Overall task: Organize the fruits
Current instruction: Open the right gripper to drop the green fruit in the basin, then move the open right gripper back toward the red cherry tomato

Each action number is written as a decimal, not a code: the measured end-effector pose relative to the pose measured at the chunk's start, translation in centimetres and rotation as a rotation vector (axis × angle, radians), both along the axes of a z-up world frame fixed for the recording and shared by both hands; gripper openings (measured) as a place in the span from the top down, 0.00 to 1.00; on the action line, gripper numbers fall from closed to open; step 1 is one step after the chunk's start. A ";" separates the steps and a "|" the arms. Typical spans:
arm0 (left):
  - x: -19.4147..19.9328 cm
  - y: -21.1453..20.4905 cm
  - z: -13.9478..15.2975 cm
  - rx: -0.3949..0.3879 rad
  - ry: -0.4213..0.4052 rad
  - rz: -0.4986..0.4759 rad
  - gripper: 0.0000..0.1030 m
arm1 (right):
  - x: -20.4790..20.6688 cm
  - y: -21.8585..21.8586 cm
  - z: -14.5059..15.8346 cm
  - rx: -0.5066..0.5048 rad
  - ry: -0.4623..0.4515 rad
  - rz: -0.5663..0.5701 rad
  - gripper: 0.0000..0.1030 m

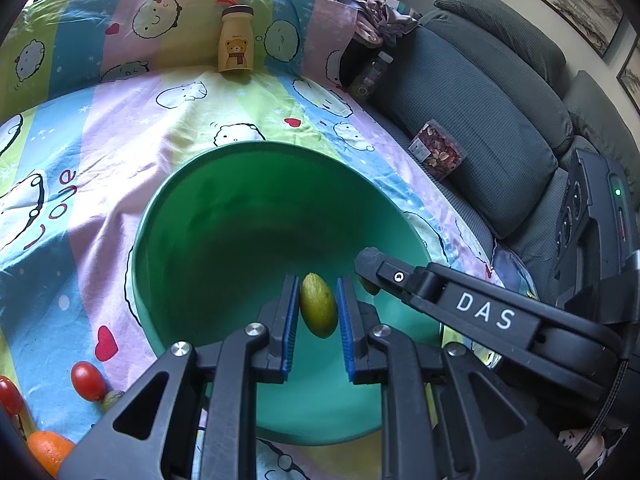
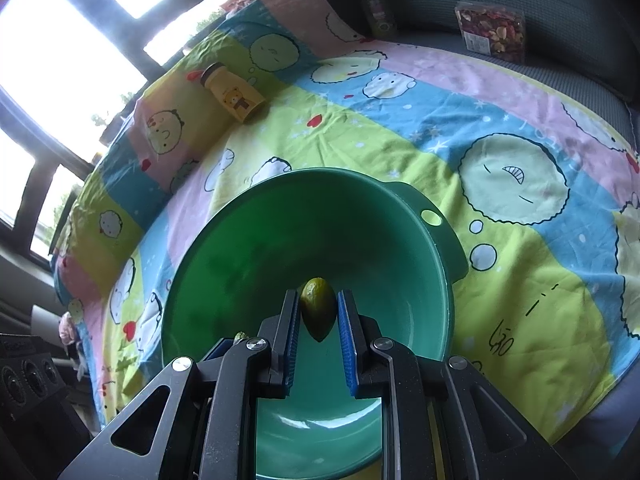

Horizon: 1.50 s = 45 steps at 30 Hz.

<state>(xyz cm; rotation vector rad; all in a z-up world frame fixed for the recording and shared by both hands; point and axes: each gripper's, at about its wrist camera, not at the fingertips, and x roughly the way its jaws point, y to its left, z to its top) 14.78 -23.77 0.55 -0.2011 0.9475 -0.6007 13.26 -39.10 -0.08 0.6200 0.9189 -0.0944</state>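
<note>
A green bowl [image 1: 200,248] sits on a colourful cartoon sheet; it also shows in the right wrist view [image 2: 224,256]. My left gripper [image 1: 318,300] is above the bowl, with a small green oval fruit [image 1: 318,310] between its blue pads; a slight gap shows on each side. My right gripper [image 2: 318,312] holds another green oval fruit [image 2: 318,308] between its pads over the bowl. The right gripper's finger [image 1: 400,278] reaches over the bowl's right rim in the left wrist view. Cherry tomatoes [image 1: 87,380] and an orange [image 1: 48,450] lie left of the bowl.
A yellow bear bottle [image 1: 236,40] stands at the back of the sheet. A clear box of dried snacks [image 1: 436,154] and a dark bottle [image 1: 368,76] sit on the grey sofa [image 1: 500,120] to the right. Another small green fruit [image 1: 112,398] lies by the tomatoes.
</note>
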 end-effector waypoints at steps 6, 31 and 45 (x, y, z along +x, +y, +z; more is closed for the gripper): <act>-0.2 0.1 0.1 0.002 -0.007 0.003 0.82 | 0.0 0.0 0.1 -0.020 0.005 -0.008 0.80; -6.5 12.0 4.8 0.055 -0.139 0.307 0.34 | -1.2 4.2 3.1 -0.014 -0.114 0.146 0.31; -9.5 22.5 1.3 0.188 -0.003 0.583 0.29 | -1.7 13.6 3.7 -0.049 -0.121 0.473 0.31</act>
